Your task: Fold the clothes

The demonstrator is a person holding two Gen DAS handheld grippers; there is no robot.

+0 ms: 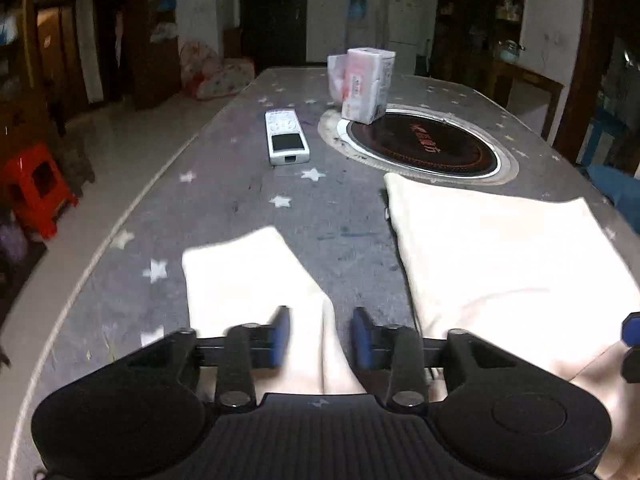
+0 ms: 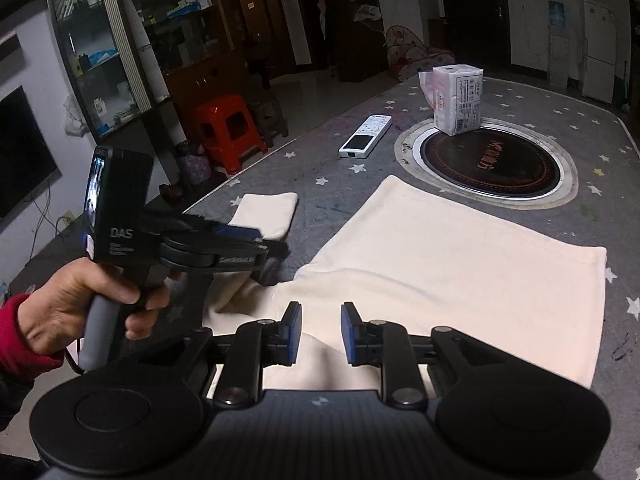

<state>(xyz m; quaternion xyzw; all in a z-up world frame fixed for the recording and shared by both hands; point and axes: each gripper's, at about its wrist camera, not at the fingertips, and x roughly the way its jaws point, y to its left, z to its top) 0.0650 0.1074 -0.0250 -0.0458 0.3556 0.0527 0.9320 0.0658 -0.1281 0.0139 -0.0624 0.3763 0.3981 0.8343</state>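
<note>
One cream garment (image 2: 460,280) lies flat; both grippers, left (image 1: 320,336) and right (image 2: 320,334), hold fingers apart.

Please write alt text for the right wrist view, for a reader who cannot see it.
A cream garment lies flat on a grey star-patterned table, with the right tool open just above its near edge. At left, a hand holds the left tool over the garment's sleeve. Farther back are a white remote, a wrapped package and a round black hotplate.
</note>
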